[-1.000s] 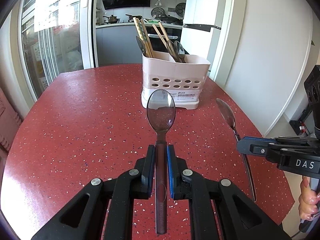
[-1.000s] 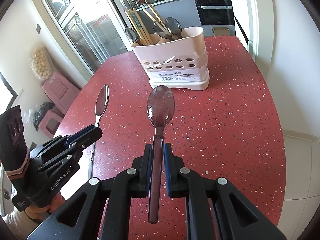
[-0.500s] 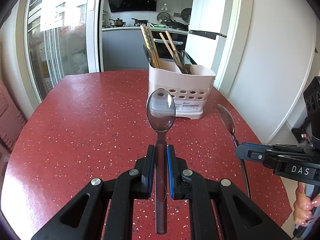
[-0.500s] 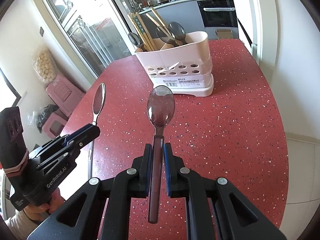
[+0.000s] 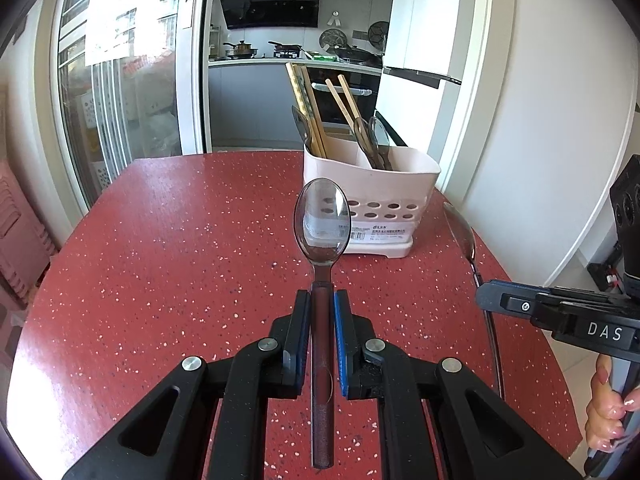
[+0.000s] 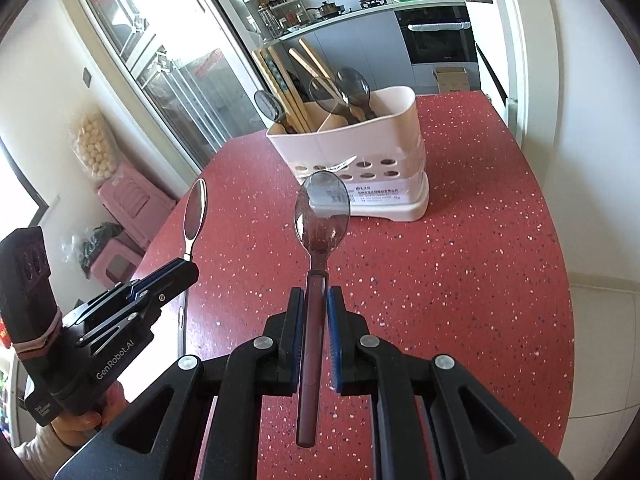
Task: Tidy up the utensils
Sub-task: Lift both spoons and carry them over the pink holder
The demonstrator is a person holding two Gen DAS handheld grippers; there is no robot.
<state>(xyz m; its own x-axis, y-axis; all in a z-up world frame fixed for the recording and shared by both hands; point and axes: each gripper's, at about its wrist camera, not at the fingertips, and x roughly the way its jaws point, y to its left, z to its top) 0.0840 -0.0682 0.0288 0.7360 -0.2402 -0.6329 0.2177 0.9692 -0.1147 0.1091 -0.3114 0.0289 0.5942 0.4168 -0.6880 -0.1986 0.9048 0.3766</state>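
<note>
Left wrist view: your left tool (image 5: 322, 336) is closed on the handle of a dark translucent spoon (image 5: 322, 220), bowl forward and raised clear of the desk (image 5: 180, 240). The handle runs straight down the line of the tool, pads bearing on both its sides. To the right in this view, your right tool (image 5: 516, 302) carries a second spoon (image 5: 460, 228), seen edge-on.

Right wrist view: the right tool (image 6: 316, 336) is likewise clamped on a spoon handle, with the spoon bowl (image 6: 322, 208) pointing toward the utensil holder (image 6: 360, 148). The left tool (image 6: 176, 276) appears at the left with its spoon up.

The holder stands toward the far right edge of the desk, upright, divided into compartments. Chopsticks (image 6: 284, 76) and one spoon occupy the left compartment; two spoons (image 6: 344, 88) lean in the right one.

Assessment: the step in hand is the carry, with both spoons grasped and neither yet above the holder. The next move calls for bringing each spoon over the rim and tipping it handle-down. The spoon compartment on the right looks the proper destination. Release one at a time, and mind the leaning spoons already there.
</note>
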